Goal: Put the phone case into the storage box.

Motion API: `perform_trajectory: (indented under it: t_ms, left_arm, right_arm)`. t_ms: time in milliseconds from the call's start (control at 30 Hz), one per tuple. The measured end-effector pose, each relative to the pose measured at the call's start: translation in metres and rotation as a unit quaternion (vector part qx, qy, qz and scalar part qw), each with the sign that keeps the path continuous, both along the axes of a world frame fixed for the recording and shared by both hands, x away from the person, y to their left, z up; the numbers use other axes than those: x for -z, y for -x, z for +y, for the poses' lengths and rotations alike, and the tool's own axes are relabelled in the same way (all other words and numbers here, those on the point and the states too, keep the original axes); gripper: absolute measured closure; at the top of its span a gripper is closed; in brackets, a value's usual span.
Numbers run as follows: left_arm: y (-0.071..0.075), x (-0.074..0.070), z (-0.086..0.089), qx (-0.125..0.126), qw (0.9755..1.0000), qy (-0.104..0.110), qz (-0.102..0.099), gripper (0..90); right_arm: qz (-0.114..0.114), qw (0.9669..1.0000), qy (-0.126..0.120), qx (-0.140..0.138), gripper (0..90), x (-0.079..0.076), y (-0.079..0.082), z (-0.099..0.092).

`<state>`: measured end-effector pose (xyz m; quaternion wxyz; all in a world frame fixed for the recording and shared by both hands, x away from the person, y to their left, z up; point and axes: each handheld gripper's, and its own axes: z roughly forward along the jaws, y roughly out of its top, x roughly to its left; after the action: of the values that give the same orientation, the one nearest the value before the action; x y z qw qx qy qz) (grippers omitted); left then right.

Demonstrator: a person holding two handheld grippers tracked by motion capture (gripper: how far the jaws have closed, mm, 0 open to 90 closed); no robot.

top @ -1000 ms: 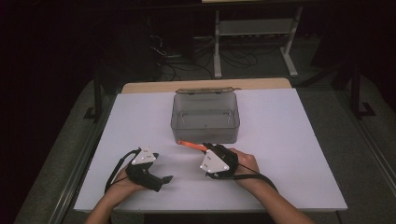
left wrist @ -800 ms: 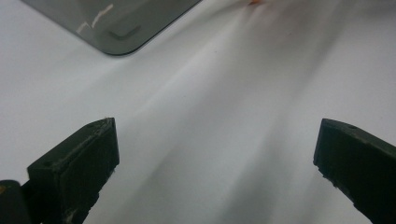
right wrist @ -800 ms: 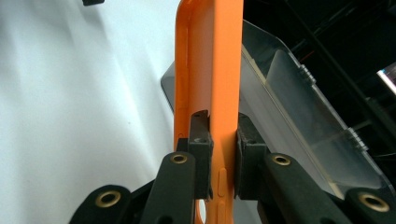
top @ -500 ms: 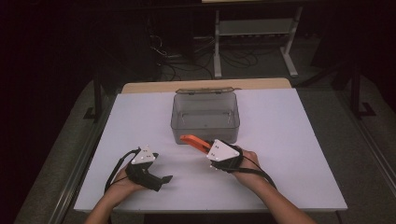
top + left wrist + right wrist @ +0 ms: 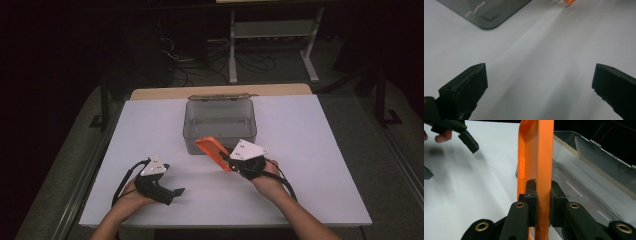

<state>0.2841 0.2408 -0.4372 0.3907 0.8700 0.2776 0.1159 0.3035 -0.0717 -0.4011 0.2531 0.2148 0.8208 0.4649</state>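
One orange phone case (image 5: 535,157) in the right tool (image 5: 541,202), beside the grey box (image 5: 220,121).

Orange case (image 5: 214,152) lifted toward box (image 5: 220,125)

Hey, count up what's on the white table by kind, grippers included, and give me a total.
Orange phone case: 1, clamped by the right gripper on its side wall
Clear grey plastic box: 1, lid open
Hand-held grippers: 2, the left gripper with jaws open and nothing between them
Total: 4
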Motion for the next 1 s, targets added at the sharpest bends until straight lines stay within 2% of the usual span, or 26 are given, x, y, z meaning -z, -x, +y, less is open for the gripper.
perform_trajectory:
  t_ms: [167, 300, 533, 1000]
  left_arm:
    - [0.000, 0.000, 0.000, 0.000, 1.0000, 0.000, 0.000, 0.0]
    - [0.000, 0.000, 0.000, 0.000, 1.0000, 0.000, 0.001, 0.0]
    - [0.000, 0.000, 0.000, 0.001, 1.0000, -0.001, 0.002, 0.0]
    - [0.000, 0.000, 0.000, 0.004, 1.0000, -0.001, 0.000, 0.0]
  right_arm:
    - [0.028, 0.9993, -0.027, 0.001, 79.0, -0.001, -0.004, -0.005]
    - [0.055, 0.9972, -0.051, 0.002, 79.0, -0.001, -0.008, -0.009]
    - [0.074, 0.9947, -0.072, 0.006, 79.0, -0.002, -0.012, -0.015]
    - [0.076, 0.9946, -0.069, 0.008, 79.0, -0.006, -0.013, -0.018]
